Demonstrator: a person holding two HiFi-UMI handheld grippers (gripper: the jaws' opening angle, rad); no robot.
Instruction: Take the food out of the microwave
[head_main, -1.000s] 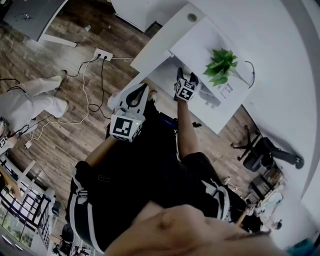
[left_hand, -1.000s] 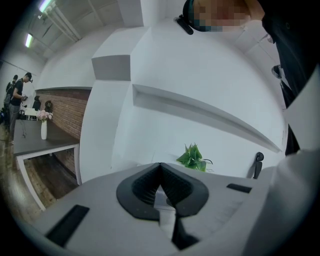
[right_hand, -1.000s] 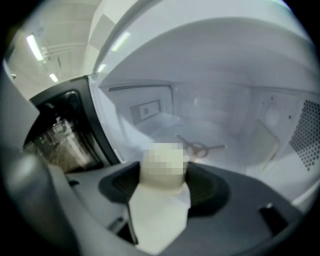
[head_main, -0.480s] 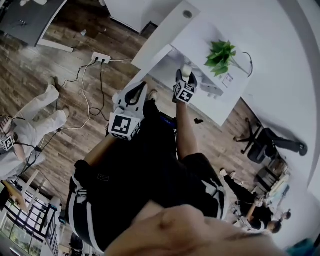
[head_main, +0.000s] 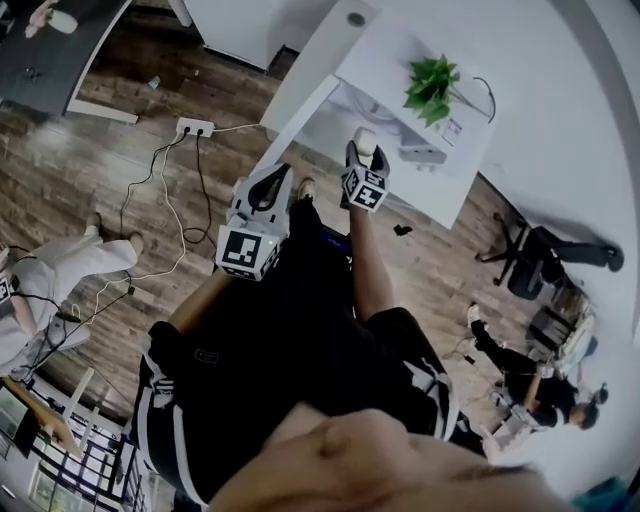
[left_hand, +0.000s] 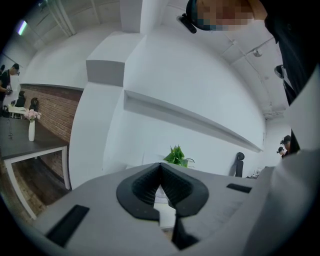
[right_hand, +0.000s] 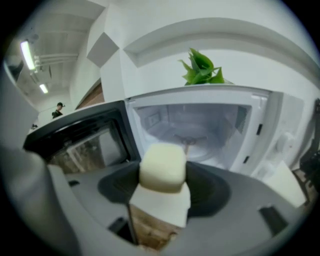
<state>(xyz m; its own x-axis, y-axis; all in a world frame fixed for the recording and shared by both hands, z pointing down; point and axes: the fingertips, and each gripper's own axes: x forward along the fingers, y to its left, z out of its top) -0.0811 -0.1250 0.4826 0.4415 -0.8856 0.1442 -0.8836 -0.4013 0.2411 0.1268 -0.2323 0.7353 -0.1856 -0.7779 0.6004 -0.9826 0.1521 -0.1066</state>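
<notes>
My right gripper (right_hand: 161, 192) is shut on a pale cream block of food (right_hand: 162, 167), held just outside the white microwave (right_hand: 200, 125). The microwave's dark door (right_hand: 80, 142) hangs open to the left, and its cavity shows only the turntable hub. In the head view the food (head_main: 366, 139) sticks up from the right gripper (head_main: 365, 152) in front of the microwave (head_main: 385, 108). Lower left, my left gripper (head_main: 270, 182) hangs away from the microwave. In its own view the left gripper (left_hand: 162, 186) is shut with nothing in it.
A green plant (head_main: 432, 84) stands on top of the microwave, which sits on a white table (head_main: 305, 85). A power strip with cables (head_main: 195, 127) lies on the wood floor. There is a person at the left (head_main: 50, 280), an office chair (head_main: 540, 262) and more people at the right.
The right gripper has come back out of the microwave, and the food block now shows at its tip. The view has shifted, and the person at the left has moved further down-left.
</notes>
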